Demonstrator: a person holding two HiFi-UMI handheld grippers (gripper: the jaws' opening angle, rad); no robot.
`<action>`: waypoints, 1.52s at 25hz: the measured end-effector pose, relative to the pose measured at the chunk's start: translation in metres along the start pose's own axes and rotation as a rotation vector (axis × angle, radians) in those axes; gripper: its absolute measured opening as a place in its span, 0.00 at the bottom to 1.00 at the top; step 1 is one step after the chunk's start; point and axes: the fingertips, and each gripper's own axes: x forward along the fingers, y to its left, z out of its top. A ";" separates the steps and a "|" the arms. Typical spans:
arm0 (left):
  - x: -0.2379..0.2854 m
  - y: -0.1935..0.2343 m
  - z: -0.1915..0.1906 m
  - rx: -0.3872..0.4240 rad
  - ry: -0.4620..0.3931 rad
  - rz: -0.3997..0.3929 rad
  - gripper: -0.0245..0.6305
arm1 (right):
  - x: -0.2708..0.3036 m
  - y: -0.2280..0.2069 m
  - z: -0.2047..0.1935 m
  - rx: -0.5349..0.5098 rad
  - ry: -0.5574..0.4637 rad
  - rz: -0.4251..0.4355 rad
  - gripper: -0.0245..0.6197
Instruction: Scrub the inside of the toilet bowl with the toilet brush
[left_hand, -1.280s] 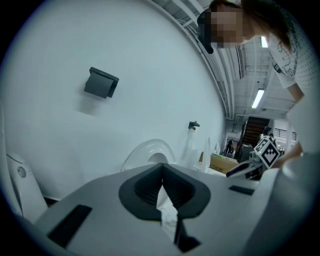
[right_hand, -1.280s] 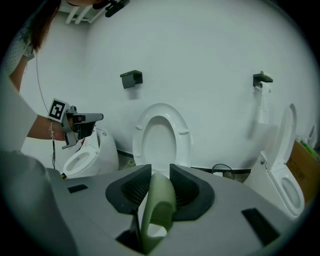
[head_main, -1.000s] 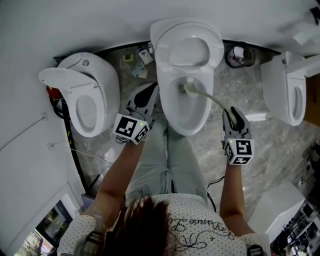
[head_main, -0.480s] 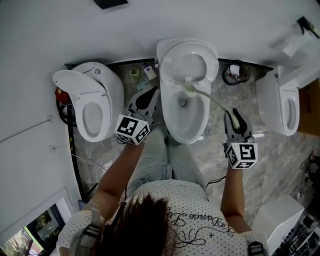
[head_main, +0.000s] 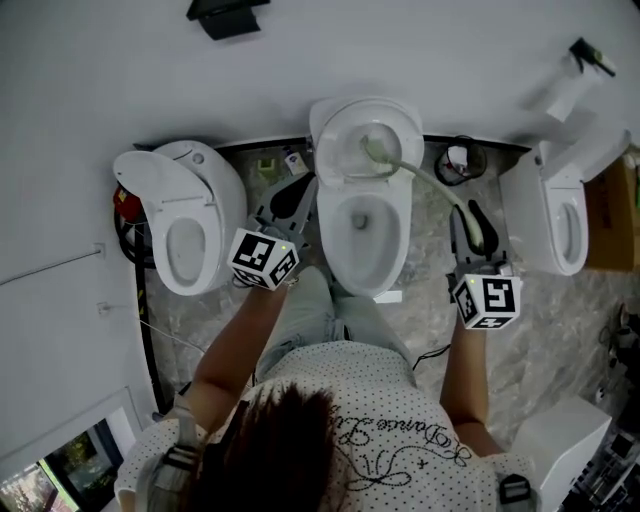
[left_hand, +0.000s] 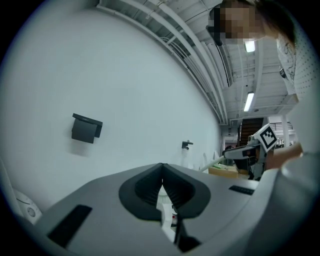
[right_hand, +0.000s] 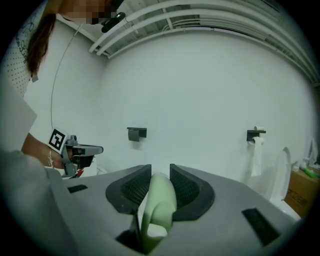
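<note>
I wear a white short-sleeved shirt (head_main: 400, 450) sprinkled with small dark dots, with a line of dark looping script (head_main: 400, 462) printed across it. At the shirt's neck is my dark brown hair (head_main: 275, 440). Past the shirt's hem are pale grey-blue jeans (head_main: 325, 320). Out beyond the shirt's sleeves, my left gripper (head_main: 292, 190) and right gripper (head_main: 469, 210) are smooth grey shells with black ribbed pads (right_hand: 186, 189). Each carries a white cube (head_main: 263, 258) printed with black square markers. A thin bracelet (right_hand: 49, 159) circles my left wrist.

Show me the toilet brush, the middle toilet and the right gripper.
toilet brush (head_main: 428, 180), head view, middle of its handle.
middle toilet (head_main: 366, 286), head view, front rim.
right gripper (right_hand: 160, 176), right gripper view, between its jaws.
</note>
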 end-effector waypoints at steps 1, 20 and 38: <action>-0.001 -0.002 0.004 0.004 -0.003 0.004 0.04 | -0.002 -0.002 0.006 0.006 -0.019 -0.005 0.23; -0.003 -0.016 0.049 0.055 -0.085 0.023 0.04 | -0.004 -0.010 0.057 0.037 -0.186 -0.020 0.23; -0.012 -0.014 0.058 0.063 -0.095 -0.012 0.04 | -0.003 0.006 0.081 0.018 -0.211 -0.029 0.23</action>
